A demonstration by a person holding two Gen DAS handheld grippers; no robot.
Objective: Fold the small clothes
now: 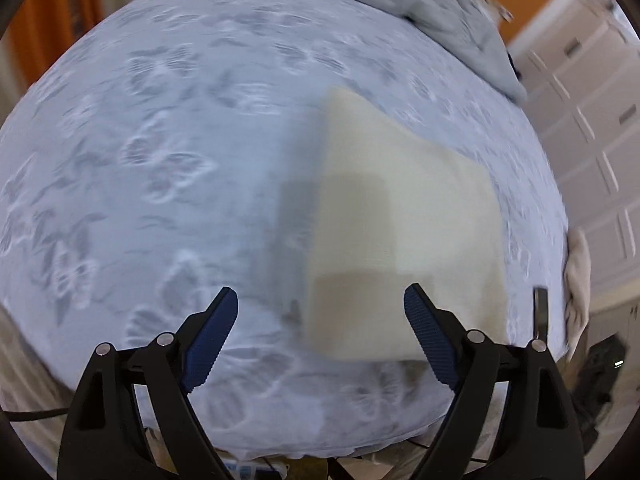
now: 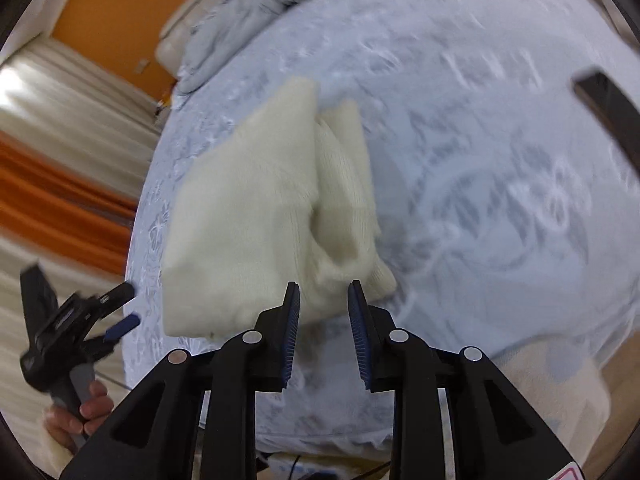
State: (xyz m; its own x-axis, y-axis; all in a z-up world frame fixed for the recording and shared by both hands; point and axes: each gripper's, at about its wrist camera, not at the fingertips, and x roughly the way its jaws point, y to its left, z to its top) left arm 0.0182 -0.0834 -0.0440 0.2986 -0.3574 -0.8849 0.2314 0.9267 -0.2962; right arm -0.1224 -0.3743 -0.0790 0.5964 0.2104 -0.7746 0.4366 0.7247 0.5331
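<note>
Cream knit garment (image 2: 256, 216): partly folded, lying on the butterfly-print bedspread (image 1: 140, 160), one flap bunched. Left gripper (image 1: 320, 308): spread wide, empty, above its near edge; right gripper (image 2: 323, 296): part-spread, empty, at the bunched flap. Advice: pinch that flap's corner, draw it flat, align edges.

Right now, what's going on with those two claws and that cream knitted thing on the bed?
Left gripper open, empty. Right gripper open, empty, poised over the cream knit garment, which lies partly folded on the butterfly-print bedspread. Nothing blocking.
</note>
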